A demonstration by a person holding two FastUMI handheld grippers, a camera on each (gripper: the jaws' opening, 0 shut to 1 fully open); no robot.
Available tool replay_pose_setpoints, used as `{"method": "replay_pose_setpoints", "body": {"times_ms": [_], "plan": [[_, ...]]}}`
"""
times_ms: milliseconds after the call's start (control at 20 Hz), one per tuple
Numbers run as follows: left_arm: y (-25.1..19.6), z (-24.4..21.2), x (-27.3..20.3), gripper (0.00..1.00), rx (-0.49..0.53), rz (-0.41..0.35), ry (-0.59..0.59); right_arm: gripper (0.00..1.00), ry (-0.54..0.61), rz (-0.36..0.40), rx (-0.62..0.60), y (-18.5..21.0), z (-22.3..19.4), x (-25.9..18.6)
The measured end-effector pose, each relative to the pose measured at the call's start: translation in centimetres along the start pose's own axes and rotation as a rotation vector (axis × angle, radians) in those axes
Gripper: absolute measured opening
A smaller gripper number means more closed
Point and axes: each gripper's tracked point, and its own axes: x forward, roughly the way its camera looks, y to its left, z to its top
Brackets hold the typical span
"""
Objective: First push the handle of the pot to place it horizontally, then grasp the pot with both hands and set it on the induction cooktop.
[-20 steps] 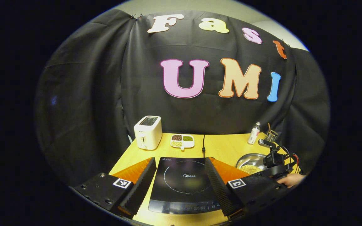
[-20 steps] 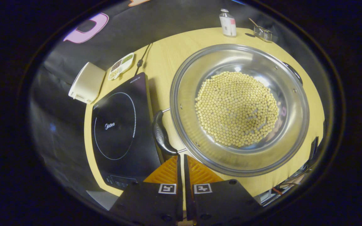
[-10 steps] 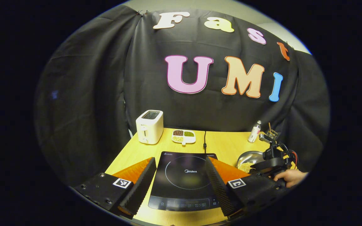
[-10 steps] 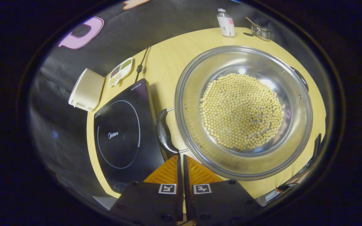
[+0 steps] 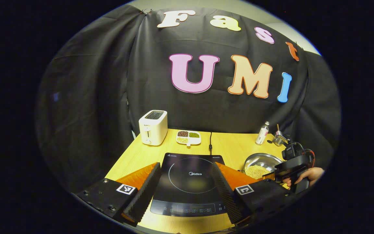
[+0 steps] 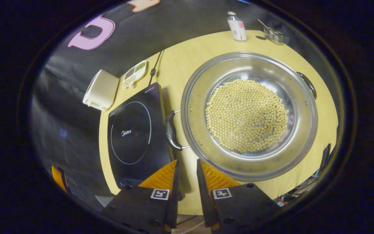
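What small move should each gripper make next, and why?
Probably bring the right gripper around to the pot's far handle and the left gripper to the near handle: both stand open and apart from the pot, which sits beside the cooktop.

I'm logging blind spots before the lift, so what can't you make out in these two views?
- Pot bottom: right gripper view, covered by beans.
- Far handle: right gripper view, partly behind the rim.
- Cooktop buttons: left gripper view, too small.
- Pot's near side: left gripper view, blocked by the left gripper's right finger.
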Motion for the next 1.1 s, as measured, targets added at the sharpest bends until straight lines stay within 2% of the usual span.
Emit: {"method": "replay_pose_setpoints", "body": {"times_ms": [50, 150, 300, 350, 400, 450, 500, 550, 800, 850, 1100], "plan": [[-0.7, -0.1, 0.3, 0.96, 0.005, -0.007, 0.003, 0.35, 0.005, -0.002, -0.013, -0.6, -0.2, -0.5], [-2.2, -0.6, 0.6, 0.96, -0.003, -0.027, 0.019, 0.46, 0.017, 0.025, -0.024, -1.0, -0.7, -1.7], [-4.7, -1.3, 1.5, 0.96, -0.029, -0.046, 0.05, 0.86, 0.027, 0.05, -0.051, -2.6, -0.6, -3.5], [-5.5, -1.5, 1.8, 0.96, -0.034, -0.045, 0.061, 0.91, 0.032, 0.058, -0.055, -3.3, -0.4, -4.2], [-6.2, -1.8, 2.1, 0.96, -0.037, -0.042, 0.075, 1.0, 0.034, 0.064, -0.056, -4.0, -0.1, -4.8], [-7.0, -2.2, 2.2, 0.96, -0.042, -0.038, 0.087, 0.94, 0.036, 0.07, -0.057, -4.8, 0.4, -5.4], [-7.7, -2.5, 2.4, 0.96, -0.047, -0.033, 0.101, 0.94, 0.039, 0.072, -0.061, -5.8, 0.8, -6.1], [-8.4, -2.8, 2.5, 0.96, -0.054, -0.027, 0.117, 1.0, 0.038, 0.074, -0.067, -6.7, 1.5, -6.8], [-11.6, -5.0, 4.0, 0.97, -0.11, -0.007, 0.198, 1.0, 0.019, 0.085, -0.083, -11.7, 6.2, -9.2], [-12.4, -5.6, 4.3, 0.97, -0.133, -0.008, 0.218, 0.94, 0.011, 0.084, -0.08, -13.1, 7.6, -9.4], [-14.6, -7.3, 6.3, 0.96, -0.215, -0.013, 0.29, 0.94, 0.014, 0.072, -0.087, -17.9, 12.1, -8.7]]}}
